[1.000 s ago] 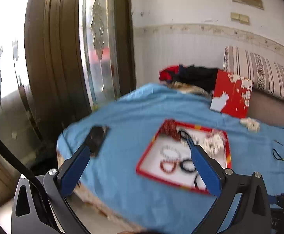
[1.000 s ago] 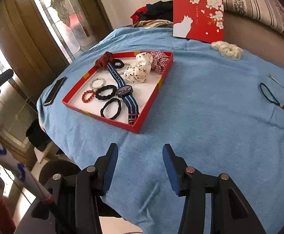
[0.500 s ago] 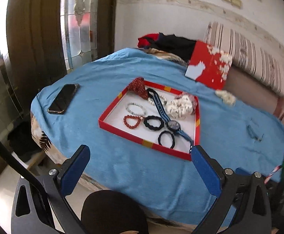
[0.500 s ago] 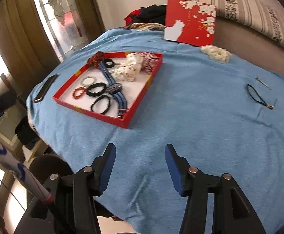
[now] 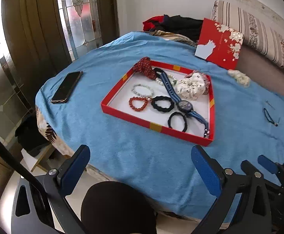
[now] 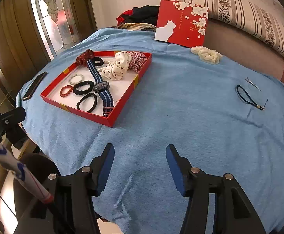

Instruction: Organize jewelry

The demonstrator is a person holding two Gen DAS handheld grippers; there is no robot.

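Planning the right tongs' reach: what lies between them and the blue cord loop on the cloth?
Only bare blue cloth lies between the right tongs and the blue cord loop, as the right wrist view shows.

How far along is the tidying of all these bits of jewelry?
Mostly done: the watch, bead bracelets and several hair ties already lie in the red cardboard tray. Neither the left gripper nor the right gripper holds anything; both are open. Left out on the blue cloth: a cream scrunchie, a dark cord loop and a silver hair clip.
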